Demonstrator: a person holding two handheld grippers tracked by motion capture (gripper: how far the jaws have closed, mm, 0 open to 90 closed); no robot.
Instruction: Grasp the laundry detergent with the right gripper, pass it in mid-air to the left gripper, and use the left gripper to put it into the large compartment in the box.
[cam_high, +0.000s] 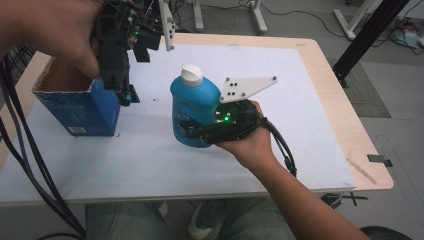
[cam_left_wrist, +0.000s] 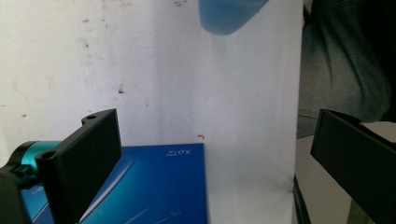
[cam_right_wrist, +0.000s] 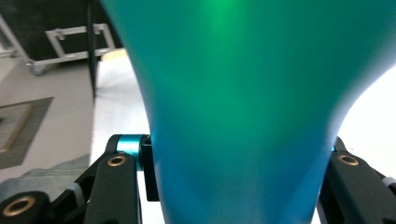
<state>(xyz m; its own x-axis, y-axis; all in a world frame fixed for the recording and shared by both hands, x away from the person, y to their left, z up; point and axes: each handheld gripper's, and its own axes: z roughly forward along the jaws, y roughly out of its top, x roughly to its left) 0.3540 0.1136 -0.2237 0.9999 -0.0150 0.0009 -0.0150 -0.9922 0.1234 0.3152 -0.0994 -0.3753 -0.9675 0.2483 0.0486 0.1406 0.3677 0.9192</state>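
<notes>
Near the middle of the white-covered table (cam_high: 300, 100), the right tool (cam_high: 192, 131) pinches a blue bottle (cam_high: 195, 107) by its lower body, the jaws pressed against opposite sides of it. That bottle stands upright with a white flip cap (cam_high: 191, 75) on top, and the person's right hand (cam_high: 250, 140) wraps the tool's body from the near side, a green light glowing on the housing and a grey three-cornered plate (cam_high: 245, 87) jutting above it. Seen from the right gripper view, the bottle (cam_right_wrist: 243, 107) sits squarely between the two black jaws, its teal-blue wall touching them on both sides. Whether its base rests on the table or hangs just above it cannot be told from the high view. Off to the left, the left tool (cam_high: 127, 95) hangs pointing down just beside the right-hand upper edge of an open blue cardboard box (cam_high: 85, 107), held by the left hand (cam_high: 55, 35). Its jaws are spread wide with nothing between them: the left gripper view looks between them onto the white table cover (cam_left_wrist: 187, 70), a face of the blue box (cam_left_wrist: 159, 186) below, and the bottom of the blue bottle (cam_left_wrist: 229, 16) farther off. Black cables (cam_high: 25, 165) trail down past the table's left edge.
</notes>
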